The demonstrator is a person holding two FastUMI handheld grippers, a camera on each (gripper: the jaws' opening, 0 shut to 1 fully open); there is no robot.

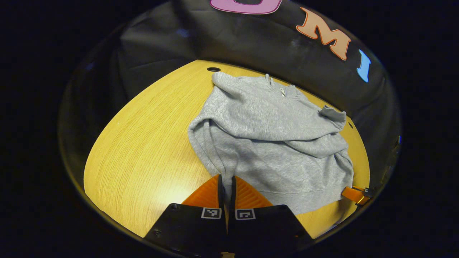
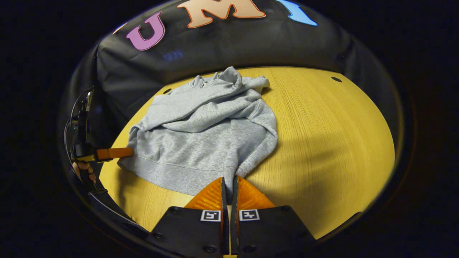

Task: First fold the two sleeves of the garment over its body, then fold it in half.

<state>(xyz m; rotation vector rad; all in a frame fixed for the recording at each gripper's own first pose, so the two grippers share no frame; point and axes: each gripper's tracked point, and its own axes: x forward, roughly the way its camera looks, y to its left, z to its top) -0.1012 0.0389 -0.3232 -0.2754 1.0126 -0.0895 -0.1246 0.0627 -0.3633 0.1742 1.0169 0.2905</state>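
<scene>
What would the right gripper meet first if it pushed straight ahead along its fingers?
The grey sweatshirt: the right gripper is already shut on its hem corner, so it would likely bunch the fabric forward. Depth is uncertain.

Both views are lit from above and sharp at the centre. A soft glare patch sits on the wooden table (image 1: 143, 150) just ahead of the left gripper's fingers. The grey garment (image 2: 204, 136) casts a broad shadow to its right. Fisheye curvature bends the table's edge — the rim dims and softens.
</scene>
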